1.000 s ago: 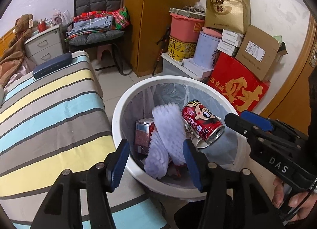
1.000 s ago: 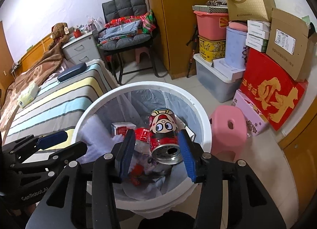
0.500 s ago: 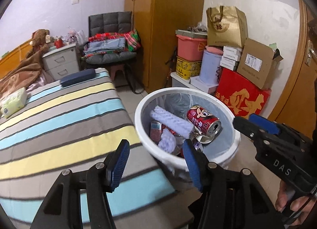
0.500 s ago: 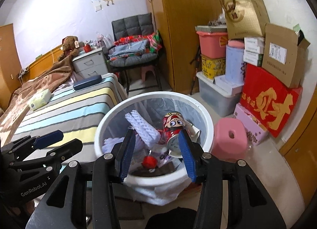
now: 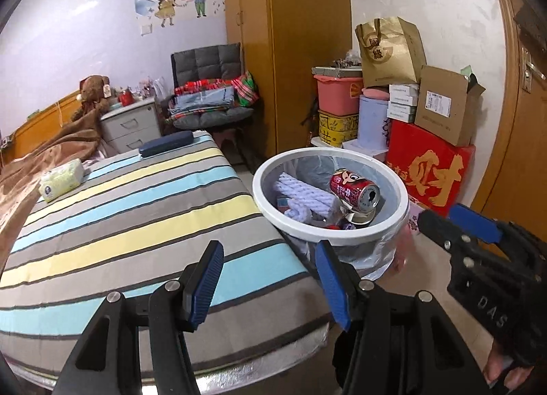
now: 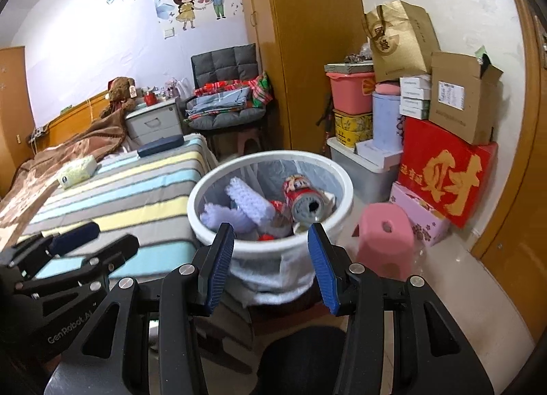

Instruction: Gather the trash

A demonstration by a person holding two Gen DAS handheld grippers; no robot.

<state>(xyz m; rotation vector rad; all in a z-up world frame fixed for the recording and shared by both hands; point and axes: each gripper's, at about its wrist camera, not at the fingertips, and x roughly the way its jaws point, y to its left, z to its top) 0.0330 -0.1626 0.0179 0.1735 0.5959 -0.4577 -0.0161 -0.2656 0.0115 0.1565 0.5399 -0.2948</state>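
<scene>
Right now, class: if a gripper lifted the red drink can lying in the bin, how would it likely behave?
The red drink can is opened, so probably empty and light. Its smooth round wall might slip or dent under squeezing. Lying on its side atop trash in the white bin, it could roll if nudged.

Even, soft indoor light, faint shadows, heavy fisheye bending with black corners, slight motion blur throughout.
</scene>
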